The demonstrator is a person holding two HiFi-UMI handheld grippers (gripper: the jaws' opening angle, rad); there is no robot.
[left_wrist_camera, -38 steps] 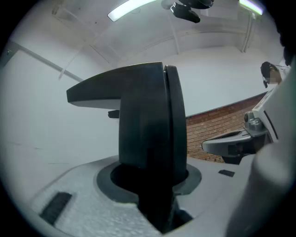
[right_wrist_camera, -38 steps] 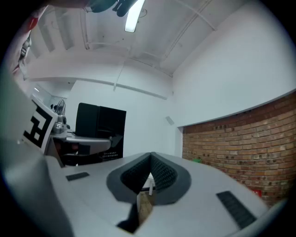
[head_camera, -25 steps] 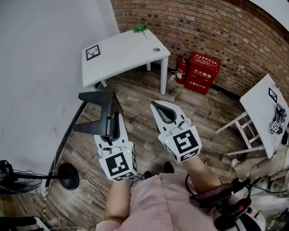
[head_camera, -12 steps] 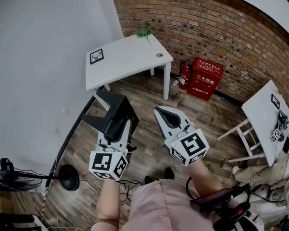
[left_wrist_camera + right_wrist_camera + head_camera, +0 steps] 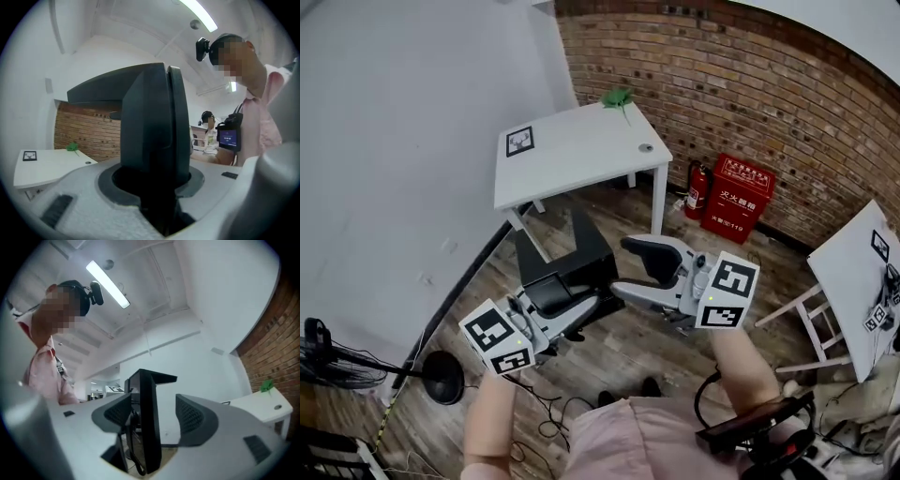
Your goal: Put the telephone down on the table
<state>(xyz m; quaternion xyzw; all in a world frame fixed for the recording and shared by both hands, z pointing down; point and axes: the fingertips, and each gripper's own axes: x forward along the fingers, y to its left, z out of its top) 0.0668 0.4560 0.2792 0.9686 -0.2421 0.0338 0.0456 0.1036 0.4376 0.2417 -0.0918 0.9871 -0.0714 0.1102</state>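
Head view: left gripper (image 5: 579, 307) clamps telephone (image 5: 572, 267), mid-carry at centre frame. Right gripper (image 5: 623, 267) jaws opening, telephone edge between. Next: carry to table (image 5: 581, 155), upper centre.

The only writing stands on the red cabinet (image 5: 746, 195) by the brick wall (image 5: 741, 84). It is white Chinese characters in two lines, the upper one larger and the lower one seeming to end in the digits 119; the characters themselves are too small to read surely. The white table (image 5: 581, 159) bears a square black-bordered marker (image 5: 519, 142) with a dark antlered figure and no letters. A second table (image 5: 853, 272) at the right edge carries small coded markers (image 5: 879, 246) without readable print. In the left gripper view, a purple screen (image 5: 228, 138) shows lines too tiny to read.
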